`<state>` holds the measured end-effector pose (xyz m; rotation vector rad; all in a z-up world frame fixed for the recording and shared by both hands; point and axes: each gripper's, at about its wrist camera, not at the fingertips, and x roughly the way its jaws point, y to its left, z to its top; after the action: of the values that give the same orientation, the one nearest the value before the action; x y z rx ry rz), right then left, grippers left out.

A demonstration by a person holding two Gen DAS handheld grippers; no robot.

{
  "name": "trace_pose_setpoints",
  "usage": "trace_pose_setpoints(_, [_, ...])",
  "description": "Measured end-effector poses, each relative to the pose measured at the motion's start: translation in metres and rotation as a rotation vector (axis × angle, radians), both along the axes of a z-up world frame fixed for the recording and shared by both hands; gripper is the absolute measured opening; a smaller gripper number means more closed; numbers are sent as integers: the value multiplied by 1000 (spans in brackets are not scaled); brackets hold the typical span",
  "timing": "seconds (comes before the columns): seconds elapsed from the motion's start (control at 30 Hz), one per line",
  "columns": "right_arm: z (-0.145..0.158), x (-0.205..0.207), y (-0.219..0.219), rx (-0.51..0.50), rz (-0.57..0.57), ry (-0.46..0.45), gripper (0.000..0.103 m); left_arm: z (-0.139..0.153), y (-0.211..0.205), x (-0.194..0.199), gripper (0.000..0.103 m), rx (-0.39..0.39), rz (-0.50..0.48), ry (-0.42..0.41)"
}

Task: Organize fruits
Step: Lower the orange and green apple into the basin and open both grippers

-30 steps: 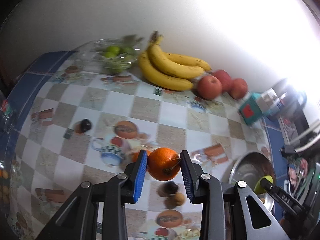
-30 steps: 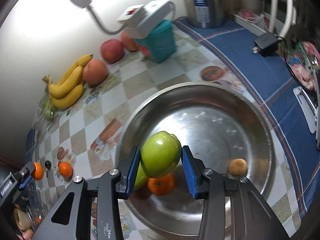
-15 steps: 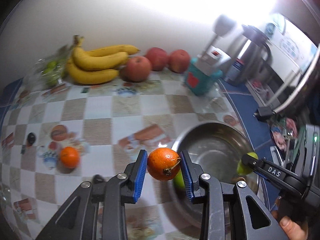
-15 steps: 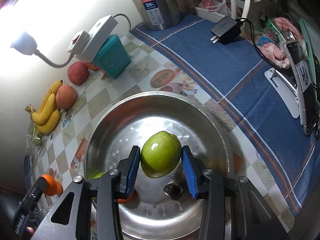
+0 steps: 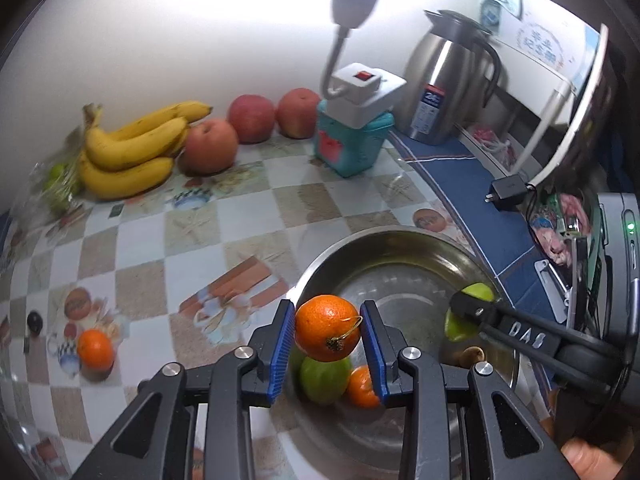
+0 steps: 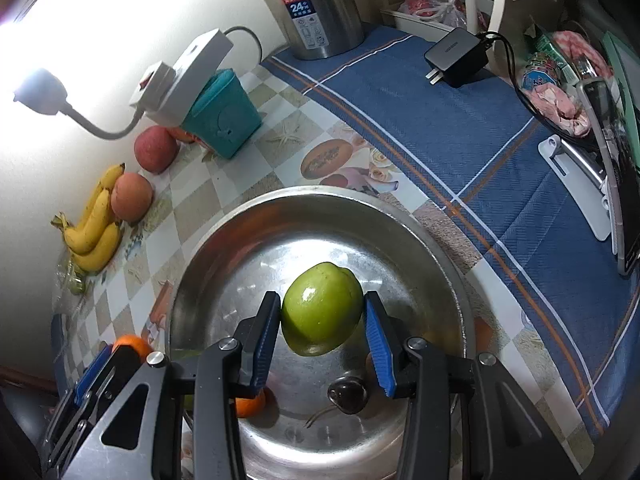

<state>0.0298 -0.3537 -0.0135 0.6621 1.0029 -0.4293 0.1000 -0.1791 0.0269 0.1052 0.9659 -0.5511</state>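
My left gripper [image 5: 328, 334] is shut on an orange mandarin [image 5: 326, 328] and holds it over the near left rim of the steel bowl [image 5: 384, 240]. My right gripper [image 6: 322, 314] is shut on a green apple [image 6: 320, 308] above the middle of the bowl [image 6: 320, 196]. It also shows in the left wrist view [image 5: 466, 312] at the bowl's right side. In the bowl lie a green apple [image 5: 322, 378], a mandarin [image 5: 360, 386], a small brown fruit [image 5: 472, 356] and a dark round fruit [image 6: 347, 394]. Another mandarin [image 5: 95, 350] sits on the table at the left.
Bananas [image 5: 128, 152], three red apples [image 5: 212, 144] and a bag of green fruit [image 5: 60, 184] line the wall. A teal box [image 5: 348, 148] with a lamp base, a steel jug [image 5: 444, 84] and a charger [image 6: 456, 56] stand behind the bowl.
My left gripper has carried the mandarin right, from over the checked table to the bowl's rim. My right gripper has kept the green apple over the bowl, shifting toward its middle.
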Motion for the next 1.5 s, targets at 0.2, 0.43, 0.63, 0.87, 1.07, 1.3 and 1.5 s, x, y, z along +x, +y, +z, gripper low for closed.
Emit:
trace_pose_setpoints(0.2, [-4,6,0,-26,6,21,44,-5,-20,8,36,30,-37,-19])
trace_pose_setpoints(0.43, [-8,11,1,-39,17,32,44,-18,-37,15,36,55,-59,-23])
trace_pose_setpoints(0.63, [-13,12,-1,-37,12,51,44,-36,-37,15,36,54,-45,8])
trace_pose_setpoints(0.87, [-18,15,0,-42,13,70,44,-46,-35,17,36,60,-34,32])
trace_pose_setpoints(1.07, [-21,15,0,-39,15,79,44,-48,-35,16,37,69,-37,37])
trace_pose_setpoints(1.3, [-25,17,1,-37,15,91,44,-51,-35,18,37,78,-32,47])
trace_pose_setpoints(1.5, [-25,17,1,-51,13,102,44,-48,-33,18,41,69,-28,47])
